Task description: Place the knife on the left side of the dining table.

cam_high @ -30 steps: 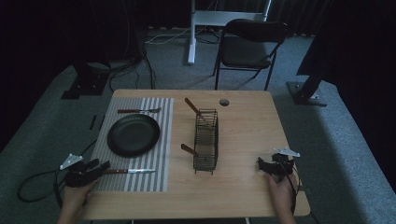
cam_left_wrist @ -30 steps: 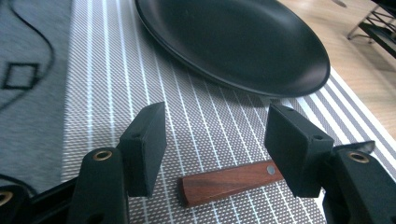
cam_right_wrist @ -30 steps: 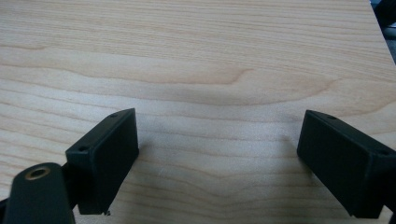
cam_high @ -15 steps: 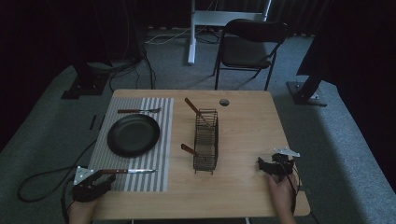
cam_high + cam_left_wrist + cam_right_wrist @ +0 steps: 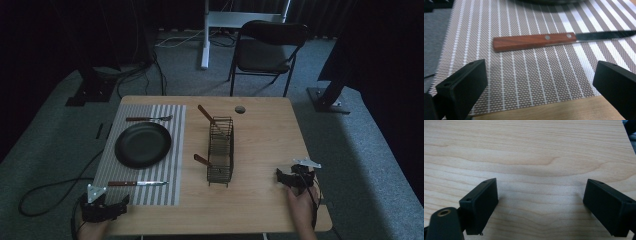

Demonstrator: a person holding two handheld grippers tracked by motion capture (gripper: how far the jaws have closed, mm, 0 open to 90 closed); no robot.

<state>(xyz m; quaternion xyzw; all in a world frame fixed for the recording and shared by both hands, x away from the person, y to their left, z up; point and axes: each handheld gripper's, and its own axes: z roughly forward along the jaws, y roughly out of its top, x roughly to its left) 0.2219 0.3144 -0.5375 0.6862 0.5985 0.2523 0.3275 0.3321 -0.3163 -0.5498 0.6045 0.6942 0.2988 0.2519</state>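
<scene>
— Where do we see the wooden-handled steel knife [image 5: 534, 42]?
— On the striped woven placemat [image 5: 529, 80], just beyond our left gripper [image 5: 541, 82], jaws spread.
— And our right gripper [image 5: 540, 205]?
— Spread too, above bare light wooden table [image 5: 531, 150].

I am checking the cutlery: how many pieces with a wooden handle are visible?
4: fork beyond the plate, knife on the placemat's near side, two handles sticking out of the wire basket. More may be hidden.
</scene>
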